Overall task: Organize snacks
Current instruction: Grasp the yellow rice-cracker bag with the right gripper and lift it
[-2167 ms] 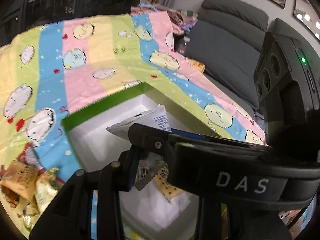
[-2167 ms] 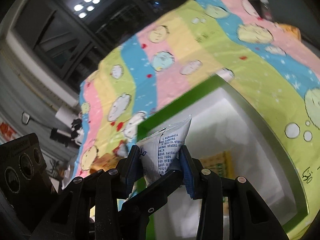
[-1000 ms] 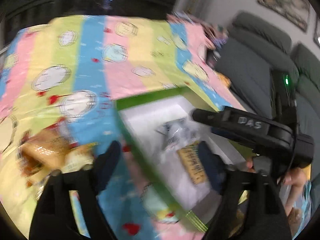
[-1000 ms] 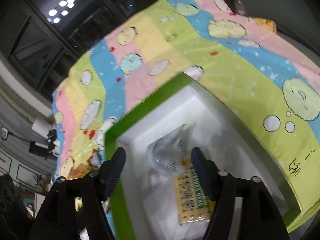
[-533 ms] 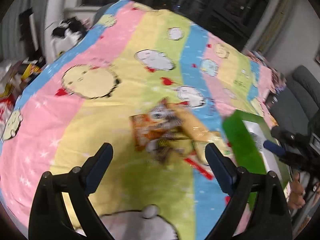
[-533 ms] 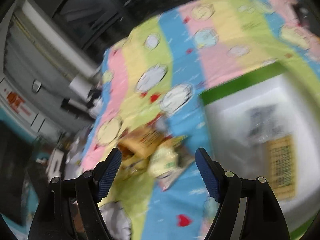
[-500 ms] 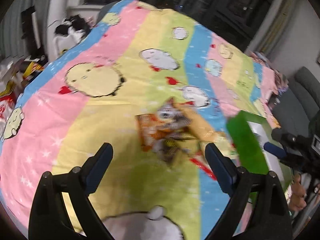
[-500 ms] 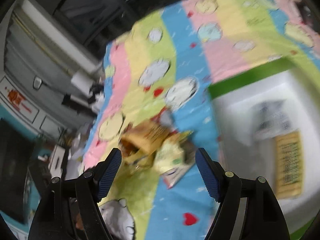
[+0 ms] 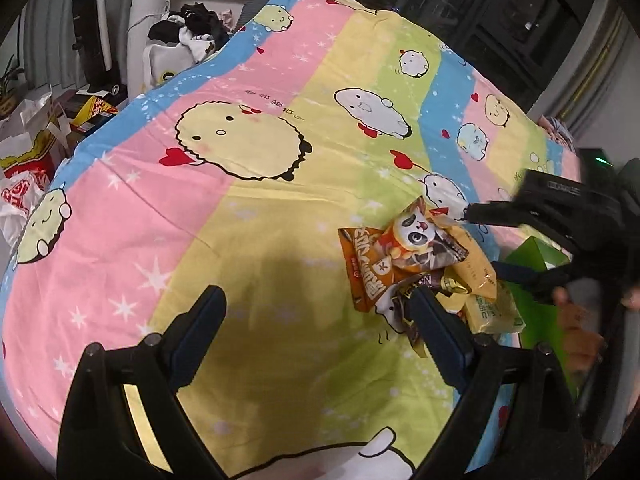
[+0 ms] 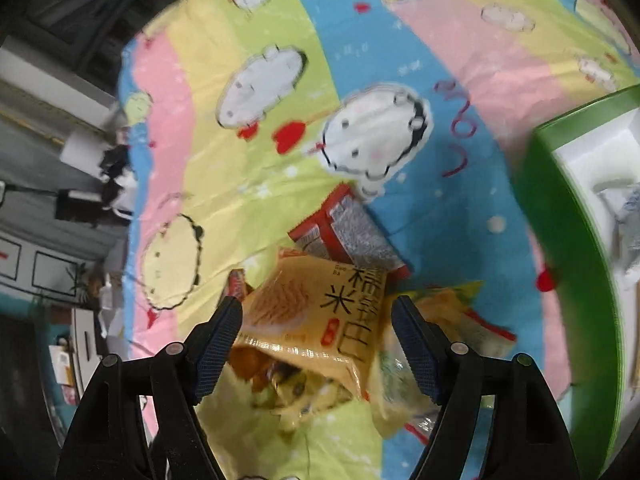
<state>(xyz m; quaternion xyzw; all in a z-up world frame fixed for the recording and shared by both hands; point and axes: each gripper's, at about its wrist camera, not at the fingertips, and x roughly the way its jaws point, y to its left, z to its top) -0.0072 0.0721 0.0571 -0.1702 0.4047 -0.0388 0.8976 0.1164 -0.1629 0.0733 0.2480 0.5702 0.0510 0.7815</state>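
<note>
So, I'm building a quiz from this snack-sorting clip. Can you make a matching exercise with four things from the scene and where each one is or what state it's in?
Things:
1. green box
2. yellow rice-cracker pack
3. red pack
4. left gripper

Places or states:
A. partly under the yellow pack, on the cloth
B. open, nothing between its fingers
C. between the right gripper's open fingers
D. white inside, at the right edge of the right wrist view

Pairs: 1-D, 2-C, 3-A, 4-B

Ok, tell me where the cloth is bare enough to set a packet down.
Free: the pink and yellow stripes of the tablecloth left of the snack pile, and toward the far edge. Crowded: between the pile and the green box, where the right gripper hangs open over a yellow packet.
</note>
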